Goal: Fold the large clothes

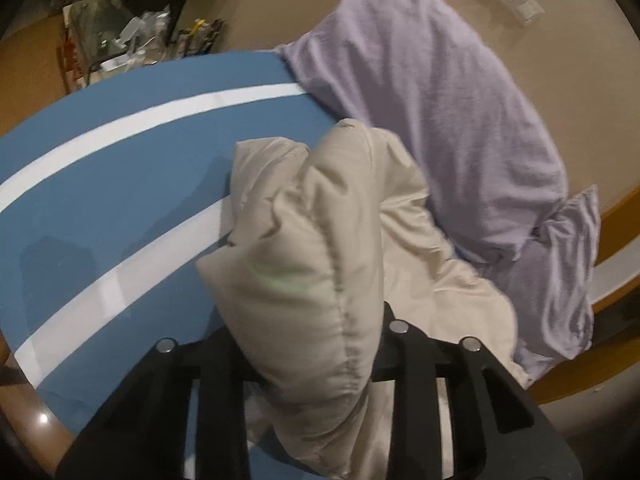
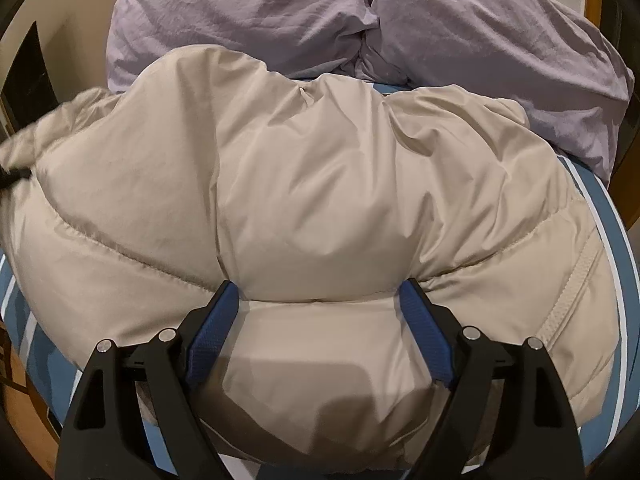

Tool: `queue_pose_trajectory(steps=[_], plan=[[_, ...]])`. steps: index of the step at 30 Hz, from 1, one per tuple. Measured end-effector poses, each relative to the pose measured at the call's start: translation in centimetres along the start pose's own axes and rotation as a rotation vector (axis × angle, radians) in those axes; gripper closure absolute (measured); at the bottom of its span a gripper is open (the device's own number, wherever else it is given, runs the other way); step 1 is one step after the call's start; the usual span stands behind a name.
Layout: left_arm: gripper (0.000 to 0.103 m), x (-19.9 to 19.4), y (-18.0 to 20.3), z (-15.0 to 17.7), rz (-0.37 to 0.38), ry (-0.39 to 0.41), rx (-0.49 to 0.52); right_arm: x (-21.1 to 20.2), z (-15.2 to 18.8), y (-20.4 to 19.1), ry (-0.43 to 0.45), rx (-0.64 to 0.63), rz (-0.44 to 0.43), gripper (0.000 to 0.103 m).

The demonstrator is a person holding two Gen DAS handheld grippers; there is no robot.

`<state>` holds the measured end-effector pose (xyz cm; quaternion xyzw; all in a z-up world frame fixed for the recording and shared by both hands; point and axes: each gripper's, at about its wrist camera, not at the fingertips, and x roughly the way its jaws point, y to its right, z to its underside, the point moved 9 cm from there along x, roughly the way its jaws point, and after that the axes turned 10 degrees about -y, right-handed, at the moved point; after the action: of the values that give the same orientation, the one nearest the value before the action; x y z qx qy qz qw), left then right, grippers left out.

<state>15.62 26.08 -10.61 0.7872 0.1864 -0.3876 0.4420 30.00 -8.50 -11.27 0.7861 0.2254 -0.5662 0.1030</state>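
The fold looks to be under way on the beige puffer jacket (image 2: 320, 200). The left gripper (image 1: 312, 360) is clamped on a thick bunch of the jacket, which rises straight up out of its closed jaws and hides the fingertips. From there the cloth drapes forward and to the right, down onto the blue table with white stripes (image 1: 120, 180).

The right gripper (image 2: 320, 300) stands wide apart, its blue pads (image 2: 212, 328) pressed against a padded panel of the jacket that bulges up between them; whether it is pinning the cloth down or about to bite is hard to say. The jacket fills nearly everything ahead of this gripper, spreading to both sides and over the table below.

As a judgement, the next move calls for carrying the lifted bunch across the body of the jacket while the right gripper steadies the bulk, then laying it flat without trapping air in the padding. The fabric looks slippery and puffy, so it may spring back or slide.

Beyond the jacket, touching its far edge, lies a lilac garment (image 2: 440, 32), crumpled and hanging partly off the table's far right side. Further off to the left sits a cluttered pile of bags (image 1: 120, 40).
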Motion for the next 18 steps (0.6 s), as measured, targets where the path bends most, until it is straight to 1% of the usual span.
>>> queue_pose_trajectory(steps=[5,9,10,13,15,18], plan=[[0.077,-2.1,4.5,-0.1,0.111,0.023,0.07,0.1,0.1,-0.1,0.007,-0.02,0.02,0.019],[0.077,-3.7,9.4,0.6,0.213,0.027,0.152,0.2,0.2,0.1,0.004,-0.025,0.028,0.018],[0.077,-4.2,11.0,0.9,0.246,0.025,0.181,0.2,0.2,0.1,0.003,-0.026,0.029,0.018],[0.077,-5.0,14.7,2.2,0.311,0.013,0.252,0.3,0.4,0.3,0.002,-0.024,0.032,0.018],[0.077,-5.4,17.9,3.6,0.356,-0.005,0.319,0.3,0.4,0.4,0.001,-0.024,0.032,0.018],[0.077,-5.4,21.8,5.8,0.402,-0.036,0.408,0.3,0.5,0.5,0.0,-0.026,0.03,0.018]])
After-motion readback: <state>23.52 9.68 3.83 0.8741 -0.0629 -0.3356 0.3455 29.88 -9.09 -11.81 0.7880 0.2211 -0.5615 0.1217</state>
